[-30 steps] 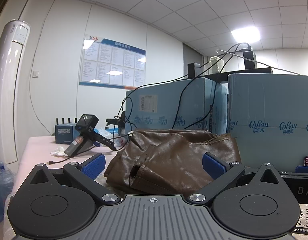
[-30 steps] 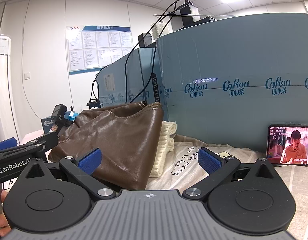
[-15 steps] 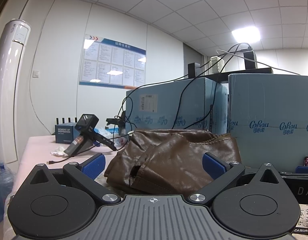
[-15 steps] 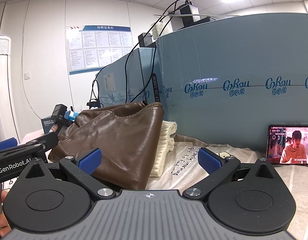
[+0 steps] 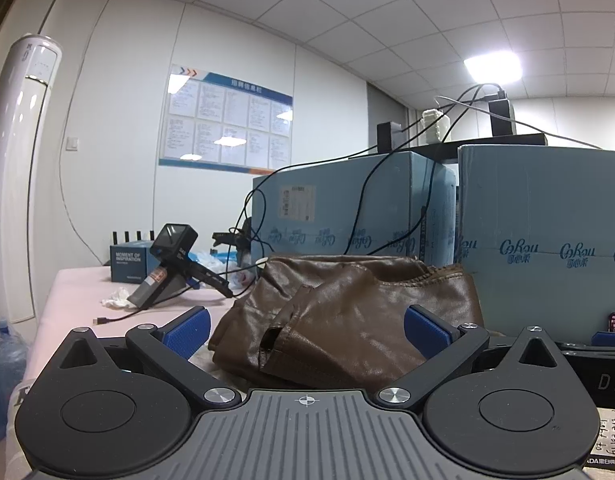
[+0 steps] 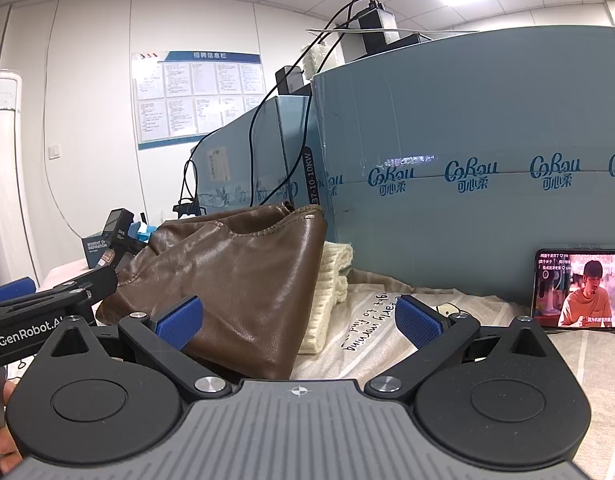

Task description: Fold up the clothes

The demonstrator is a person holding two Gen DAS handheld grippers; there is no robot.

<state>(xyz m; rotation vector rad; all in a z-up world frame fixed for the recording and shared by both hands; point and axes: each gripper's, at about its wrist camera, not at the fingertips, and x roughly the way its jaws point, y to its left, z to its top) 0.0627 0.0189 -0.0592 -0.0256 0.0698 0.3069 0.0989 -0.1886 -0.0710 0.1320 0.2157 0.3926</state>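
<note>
A brown leather garment (image 5: 347,316) lies in a folded heap on the table, straight ahead of my left gripper (image 5: 305,330), which stands open just short of it with nothing between its blue pads. In the right wrist view the same brown leather garment (image 6: 243,280) rests on a cream knitted piece (image 6: 331,280). My right gripper (image 6: 299,320) is open too, its left pad near the leather's lower edge and not touching it. The left gripper's body (image 6: 39,312) shows at the left edge of that view.
Big blue cartons (image 6: 467,168) with cables wall off the back. A phone (image 6: 579,288) playing video leans against one at the right. A printed cloth (image 6: 387,332) covers the table. A spare handheld gripper (image 5: 167,268), a small blue box (image 5: 131,260) and tissue lie at far left.
</note>
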